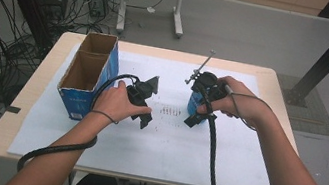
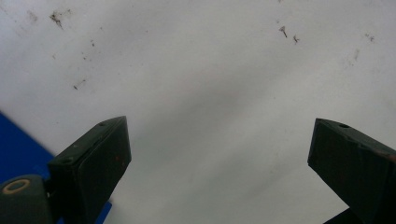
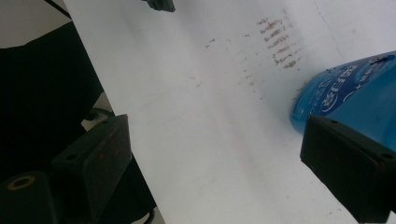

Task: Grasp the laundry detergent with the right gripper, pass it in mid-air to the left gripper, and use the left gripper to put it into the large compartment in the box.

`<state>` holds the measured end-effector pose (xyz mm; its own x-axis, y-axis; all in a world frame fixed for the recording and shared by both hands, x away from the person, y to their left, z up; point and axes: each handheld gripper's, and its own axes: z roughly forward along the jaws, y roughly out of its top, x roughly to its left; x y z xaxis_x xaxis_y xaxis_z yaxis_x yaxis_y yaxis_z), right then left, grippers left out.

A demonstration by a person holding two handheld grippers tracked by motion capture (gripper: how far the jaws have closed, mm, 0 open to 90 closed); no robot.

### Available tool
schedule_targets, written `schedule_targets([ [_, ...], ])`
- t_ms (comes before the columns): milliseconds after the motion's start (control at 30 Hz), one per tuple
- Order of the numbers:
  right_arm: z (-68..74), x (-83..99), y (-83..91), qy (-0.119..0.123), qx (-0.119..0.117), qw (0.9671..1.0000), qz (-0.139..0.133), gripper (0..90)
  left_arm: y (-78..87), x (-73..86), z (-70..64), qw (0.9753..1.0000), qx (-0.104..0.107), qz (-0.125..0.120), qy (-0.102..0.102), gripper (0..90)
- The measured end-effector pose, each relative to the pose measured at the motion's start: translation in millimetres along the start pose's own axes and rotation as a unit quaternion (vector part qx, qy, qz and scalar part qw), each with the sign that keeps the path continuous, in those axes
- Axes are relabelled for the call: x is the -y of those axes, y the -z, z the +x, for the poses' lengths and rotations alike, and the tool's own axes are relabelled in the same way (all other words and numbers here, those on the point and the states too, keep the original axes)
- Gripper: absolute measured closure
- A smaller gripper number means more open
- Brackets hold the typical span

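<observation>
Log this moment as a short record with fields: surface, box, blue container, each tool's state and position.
surface: white sheet over a light wooden table
box: open-topped cardboard box with blue sides, standing at the left of the sheet, two compartments
blue container: blue container with printed lettering, standing on the sheet by the right tool
left tool: left tool, jaws wide apart, nothing between them, just right of the box
right tool: right tool, jaws wide apart, one jaw beside the container, not gripping it
marks: small dark specks between the tools
</observation>
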<state>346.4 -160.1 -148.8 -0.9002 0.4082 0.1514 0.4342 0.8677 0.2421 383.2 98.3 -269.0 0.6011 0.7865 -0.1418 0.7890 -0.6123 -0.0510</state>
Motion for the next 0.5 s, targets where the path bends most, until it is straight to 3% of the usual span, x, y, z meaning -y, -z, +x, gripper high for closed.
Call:
schedule_targets([
  [500,-11.1,2.6,-3.3,-0.004,-0.004,1.0,-0.003,8.4,3.3,-4.4,5.7,1.0,0.002,0.004,0.0,6.2],
])
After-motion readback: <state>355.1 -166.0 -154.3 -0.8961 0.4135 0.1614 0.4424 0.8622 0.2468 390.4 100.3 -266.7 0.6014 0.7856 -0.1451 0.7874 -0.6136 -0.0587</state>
